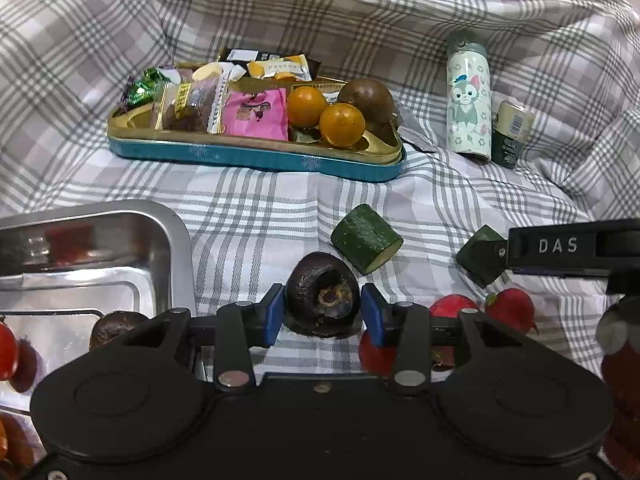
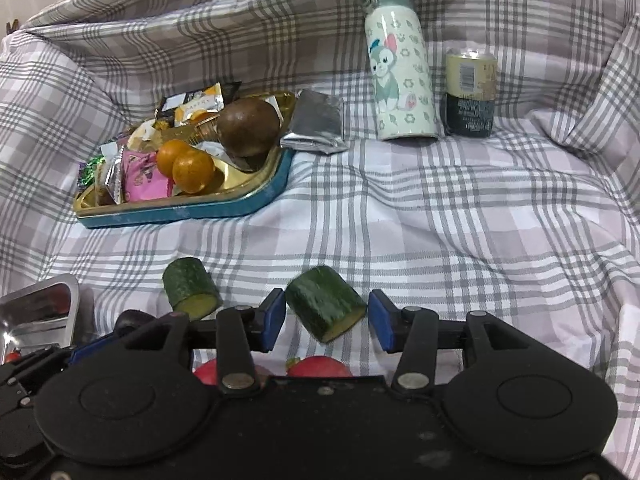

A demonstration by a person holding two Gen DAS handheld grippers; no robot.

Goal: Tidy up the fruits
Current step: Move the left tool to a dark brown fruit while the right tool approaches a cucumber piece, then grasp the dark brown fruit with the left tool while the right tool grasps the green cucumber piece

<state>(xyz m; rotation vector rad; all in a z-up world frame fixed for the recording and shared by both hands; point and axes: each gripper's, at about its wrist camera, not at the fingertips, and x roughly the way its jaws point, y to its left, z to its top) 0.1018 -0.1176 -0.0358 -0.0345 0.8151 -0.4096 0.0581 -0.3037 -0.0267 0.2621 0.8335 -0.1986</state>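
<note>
A dark, wrinkled round fruit (image 1: 322, 302) lies on the checked cloth between the blue pads of my left gripper (image 1: 324, 316). The jaws stand open, with a thin gap on each side of the fruit. In the right wrist view a cut cucumber piece (image 2: 324, 308) lies on the cloth between the pads of my right gripper (image 2: 326, 320), which stands open; the pads sit close to the piece without pressing it. A second cucumber piece (image 2: 190, 290) lies to its left. Two red radishes (image 1: 510, 308) rest near the grippers.
A steel tray (image 1: 160, 220) with red fruits stands at the left. Further back a teal tin (image 1: 256, 158) holds snack packets, two oranges (image 1: 342, 124) and a brown fruit (image 1: 366, 94). A cartoon bottle (image 2: 404, 68) and a can (image 2: 470, 92) stand at the back right.
</note>
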